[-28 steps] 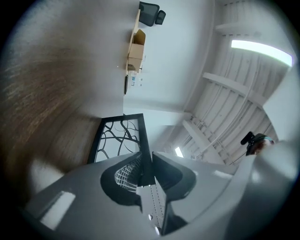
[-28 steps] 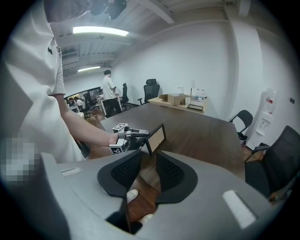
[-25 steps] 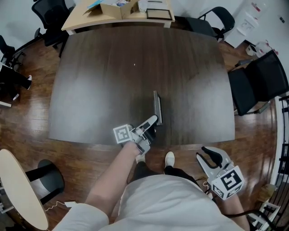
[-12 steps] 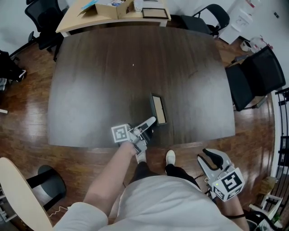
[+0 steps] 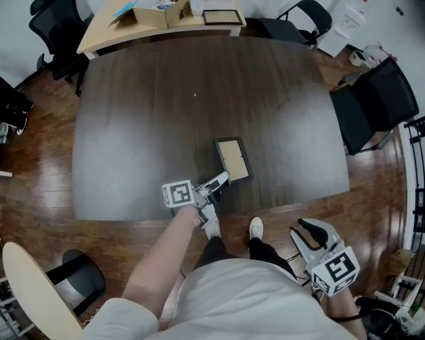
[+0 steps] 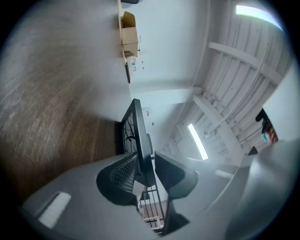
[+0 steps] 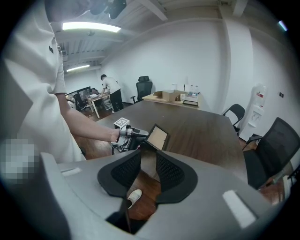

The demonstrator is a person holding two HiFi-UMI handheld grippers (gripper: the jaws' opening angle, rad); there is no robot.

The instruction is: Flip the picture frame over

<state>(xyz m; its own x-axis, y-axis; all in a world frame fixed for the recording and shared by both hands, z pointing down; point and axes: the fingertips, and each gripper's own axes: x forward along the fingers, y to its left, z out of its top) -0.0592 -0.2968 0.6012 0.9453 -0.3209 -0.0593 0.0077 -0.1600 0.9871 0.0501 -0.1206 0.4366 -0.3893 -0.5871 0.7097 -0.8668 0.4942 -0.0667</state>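
Note:
The picture frame [image 5: 232,159], black-rimmed with a tan panel facing up, leans tilted over the near part of the dark table [image 5: 146,119]. My left gripper [image 5: 223,177] is shut on its near edge. In the left gripper view the picture frame [image 6: 139,136] runs edge-on between the jaws of the left gripper [image 6: 146,161]. My right gripper [image 5: 309,230] hangs off the table beside the person's right hip, open and holding nothing. The right gripper view looks past the right gripper [image 7: 148,164] at the picture frame [image 7: 157,137] and the left gripper [image 7: 136,134].
A black chair [image 5: 372,109] stands at the table's right edge. Behind the table, a beige desk [image 5: 106,30] carries cardboard boxes and another frame [image 5: 222,16]. More chairs [image 5: 56,26] are at the back left. A round pale tabletop [image 5: 30,285] sits near left.
The frame stood edge-on on the table a second ago; it has tipped to the right and its tan panel now shows. The right gripper has stayed put.

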